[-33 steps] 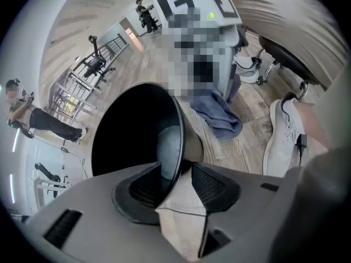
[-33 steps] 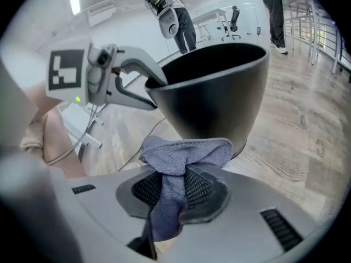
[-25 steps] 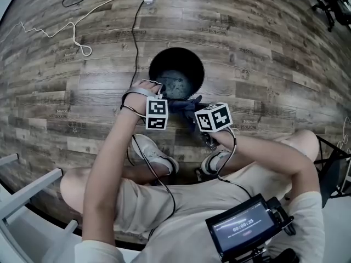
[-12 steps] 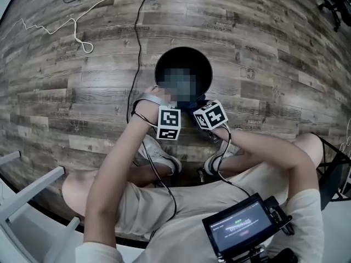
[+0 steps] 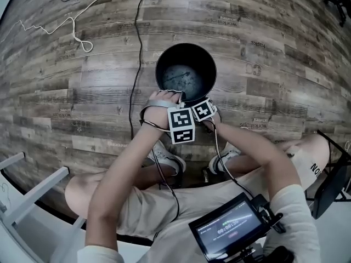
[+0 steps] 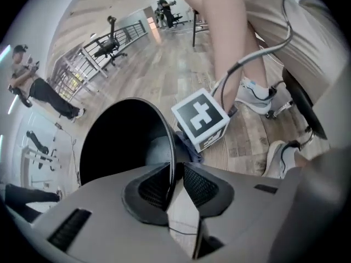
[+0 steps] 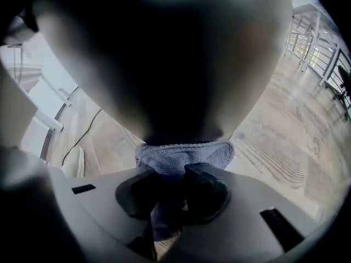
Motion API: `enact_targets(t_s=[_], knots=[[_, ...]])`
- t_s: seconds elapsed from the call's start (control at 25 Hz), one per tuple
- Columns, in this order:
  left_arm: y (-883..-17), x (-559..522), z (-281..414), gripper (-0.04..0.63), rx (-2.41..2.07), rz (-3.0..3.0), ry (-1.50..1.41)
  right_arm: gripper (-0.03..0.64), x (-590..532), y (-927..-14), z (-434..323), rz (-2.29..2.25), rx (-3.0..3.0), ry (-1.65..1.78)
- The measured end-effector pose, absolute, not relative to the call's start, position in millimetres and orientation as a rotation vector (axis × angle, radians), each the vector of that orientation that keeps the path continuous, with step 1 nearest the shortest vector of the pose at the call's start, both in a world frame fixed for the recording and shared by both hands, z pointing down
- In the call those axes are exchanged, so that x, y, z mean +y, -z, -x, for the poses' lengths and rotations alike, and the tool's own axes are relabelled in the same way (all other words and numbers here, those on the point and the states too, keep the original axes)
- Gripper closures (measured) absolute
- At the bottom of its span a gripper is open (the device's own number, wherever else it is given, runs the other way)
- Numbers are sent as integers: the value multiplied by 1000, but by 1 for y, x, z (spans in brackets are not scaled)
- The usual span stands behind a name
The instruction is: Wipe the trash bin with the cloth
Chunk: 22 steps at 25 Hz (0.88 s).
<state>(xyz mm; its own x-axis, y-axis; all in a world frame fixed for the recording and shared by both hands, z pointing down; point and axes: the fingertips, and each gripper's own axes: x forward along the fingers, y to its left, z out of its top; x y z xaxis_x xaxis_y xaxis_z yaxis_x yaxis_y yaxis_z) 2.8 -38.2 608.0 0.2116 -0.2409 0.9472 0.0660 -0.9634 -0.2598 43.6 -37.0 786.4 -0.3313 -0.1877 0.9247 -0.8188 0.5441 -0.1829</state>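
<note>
Head view: the bin (image 5: 159, 70) stands free on the floor (image 5: 82, 92), with nothing bracing it.

Left gripper view: the left hand-held gripper (image 6: 174, 182) straddles the rim (image 6: 170, 147). Its jaws are narrow and have just been closing, and one pad seems not yet on the rim. A weak pinch could slip and let the bin tip or skid.

Right gripper view: the right hand-held gripper (image 7: 174, 186) clamps the cloth (image 7: 184, 153) against the bin's outer wall. Drag may tug it loose.

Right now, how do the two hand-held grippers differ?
The left hand-held gripper straddles the trash bin rim, its jaws just closing but not yet pinching; the right hand-held gripper is clamped on the cloth. The left sits above the rim; the right is lower, by the bin's outer wall. Both point down.
</note>
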Motion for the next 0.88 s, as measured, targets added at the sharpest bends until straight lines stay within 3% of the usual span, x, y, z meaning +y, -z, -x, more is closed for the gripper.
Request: enact_targets(t_s=[0.2, 0.28, 0.36, 0.64, 0.88], knots=[[-594, -37, -1, 505, 180, 2490, 1781, 537, -31, -787, -52, -839, -1777, -926], [-586, -47, 16, 436, 131, 2492, 1769, 537, -24, -775, -53, -808, -1790, -936], [-587, -57, 35, 408, 64, 2369, 1767, 537, -9, -758, -53, -765, -1807, -955], [-610, -62, 49, 417, -8, 2025, 1655, 537, 35, -639, -18, -697, -2002, -1228], [-610, -44, 45, 460, -72, 2036, 1678, 537, 46, -569, -14, -635, -2116, -1179]])
